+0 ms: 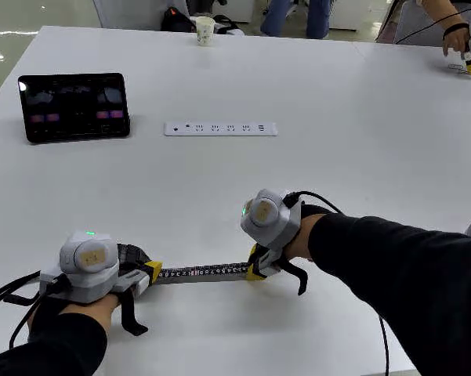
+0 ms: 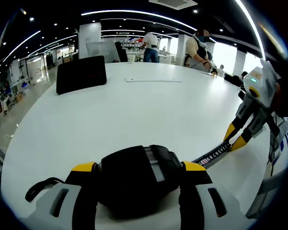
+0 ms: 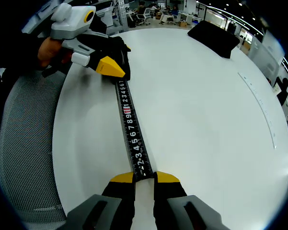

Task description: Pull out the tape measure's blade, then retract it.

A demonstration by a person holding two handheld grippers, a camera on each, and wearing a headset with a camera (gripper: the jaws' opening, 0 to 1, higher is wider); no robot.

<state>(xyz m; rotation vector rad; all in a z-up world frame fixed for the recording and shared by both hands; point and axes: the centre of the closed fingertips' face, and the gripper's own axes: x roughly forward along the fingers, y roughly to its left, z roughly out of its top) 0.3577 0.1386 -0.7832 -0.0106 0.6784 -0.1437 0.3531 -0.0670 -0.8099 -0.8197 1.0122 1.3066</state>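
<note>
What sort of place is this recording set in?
Probably an open-plan office or lab: a large white table carrying a power strip and a tablet, long ceiling light strips overhead, and other people in the background.

Wide white table [image 1: 337, 141], mostly bare. Near the front edge a tape blade [image 1: 204, 272] stretches low between the black case [image 2: 134, 179] clamped in the left gripper [image 1: 145, 274] and the right gripper [image 1: 257, 270] pinching its tip, barring passage there. Well behind stand a dark tablet [image 1: 73, 106] at left, a flat power strip [image 1: 220, 128] mid-table and a paper cup [image 1: 205, 30] at the far edge, with open surface between them and to the right.
</note>
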